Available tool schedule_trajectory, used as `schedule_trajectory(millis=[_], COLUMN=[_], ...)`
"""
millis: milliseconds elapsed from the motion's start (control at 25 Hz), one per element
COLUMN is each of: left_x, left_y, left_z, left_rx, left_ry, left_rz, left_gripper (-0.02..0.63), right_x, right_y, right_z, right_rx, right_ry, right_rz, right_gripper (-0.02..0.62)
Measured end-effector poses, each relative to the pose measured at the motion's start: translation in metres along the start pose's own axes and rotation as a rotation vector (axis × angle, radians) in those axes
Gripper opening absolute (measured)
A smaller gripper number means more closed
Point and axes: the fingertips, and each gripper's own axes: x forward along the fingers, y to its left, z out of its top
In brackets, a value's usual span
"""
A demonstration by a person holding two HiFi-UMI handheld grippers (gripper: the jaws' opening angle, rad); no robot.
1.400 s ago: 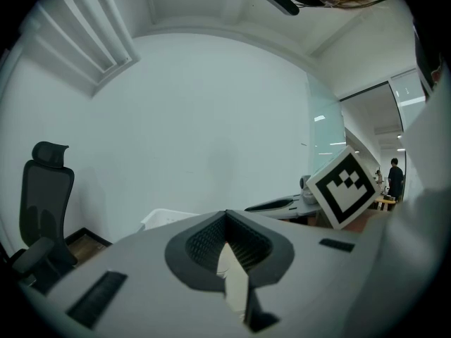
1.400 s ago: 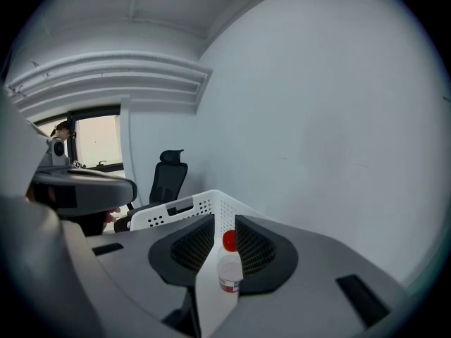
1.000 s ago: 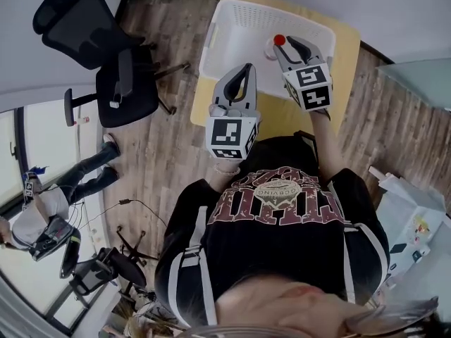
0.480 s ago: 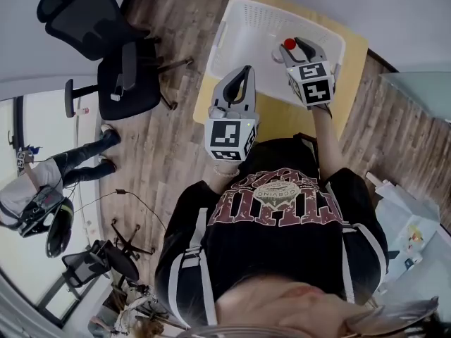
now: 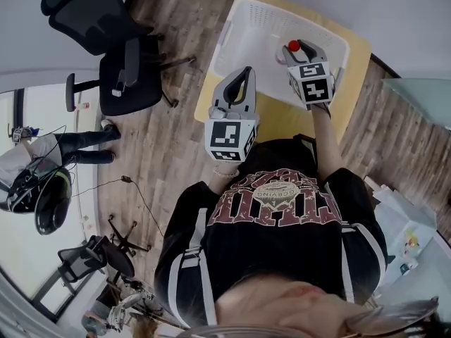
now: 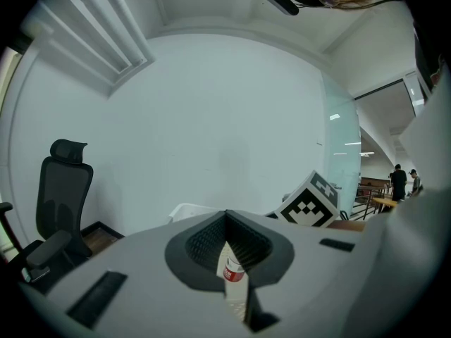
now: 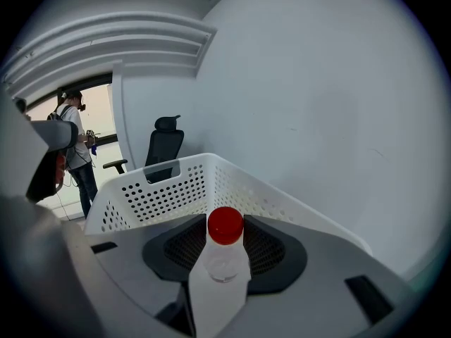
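Bottle [image 7: 224, 258] with red cap sits clamped in the right gripper [image 5: 301, 50], white basket [image 7: 162, 189] just beyond its tips. Left gripper [image 6: 227, 225] is pinched nearly closed on nothing; a red label [image 6: 233, 274] seen through its slit is unreadable.

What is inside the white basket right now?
Head view shows only bare white floor in the perforated basket; the right gripper and its red-capped bottle cover one patch.

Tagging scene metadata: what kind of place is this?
Probably an office or lab room: a black office chair on a wood-look floor, a glass partition, and a small yellow table carrying a white basket.
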Motion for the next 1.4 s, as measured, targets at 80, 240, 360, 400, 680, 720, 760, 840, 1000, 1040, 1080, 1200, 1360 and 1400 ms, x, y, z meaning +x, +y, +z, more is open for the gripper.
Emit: schedule_trajectory(millis=[80, 240, 360, 400, 680, 720, 760, 840, 1000, 1040, 1080, 1200, 1360, 1400], left_x=[-0.001, -0.003, -0.004, -0.005, -0.005, -0.005, -0.005, -0.005, -0.005, -0.005, -0.005, -0.006, -0.008, -0.008], left_y=[0.000, 0.001, 0.000, 0.000, 0.001, 0.001, 0.000, -0.001, -0.003, -0.002, -0.003, -0.006, -0.011, -0.013], left_z=[-0.001, 0.001, 0.000, 0.000, 0.001, 0.000, 0.001, 0.001, 0.002, 0.002, 0.002, 0.004, 0.005, 0.005], left_rx=[0.000, 0.000, 0.001, 0.002, 0.003, 0.002, 0.002, 0.004, 0.005, 0.004, 0.005, 0.009, 0.013, 0.015], left_ry=[0.002, 0.001, 0.003, 0.003, 0.000, 0.000, -0.001, -0.003, -0.004, -0.004, -0.004, -0.012, -0.016, -0.016], left_rz=[0.003, 0.010, 0.011, 0.010, 0.008, 0.008, 0.008, 0.007, 0.001, -0.001, -0.003, -0.012, -0.020, -0.022], left_gripper=[0.046, 0.046, 0.046, 0.046, 0.046, 0.046, 0.046, 0.046, 0.046, 0.046, 0.046, 0.046, 0.046, 0.046], right_x=[0.001, 0.000, -0.001, -0.001, -0.001, -0.001, -0.002, -0.006, -0.012, -0.013, -0.015, -0.021, -0.033, -0.036], right_y=[-0.001, -0.002, -0.002, -0.002, 0.001, 0.001, 0.001, 0.000, 0.000, 0.000, 0.001, 0.002, 0.002, 0.001], right_z=[-0.003, -0.003, -0.002, -0.003, -0.003, -0.003, -0.002, -0.001, 0.005, 0.006, 0.008, 0.012, 0.018, 0.019], right_rx=[-0.001, 0.013, 0.018, 0.020, 0.009, 0.008, 0.008, 0.010, 0.023, 0.027, 0.031, 0.037, 0.036, 0.036], right_ry=[0.005, -0.002, -0.006, -0.007, -0.014, -0.018, -0.023, -0.037, -0.059, -0.065, -0.071, -0.090, -0.111, -0.115], right_rz=[-0.004, -0.005, -0.004, -0.005, -0.003, -0.003, -0.003, -0.002, 0.007, 0.009, 0.011, 0.012, 0.013, 0.013], right_gripper=[0.155, 0.155, 0.155, 0.155, 0.155, 0.155, 0.155, 0.155, 0.155, 0.155, 0.155, 0.155, 0.155, 0.155])
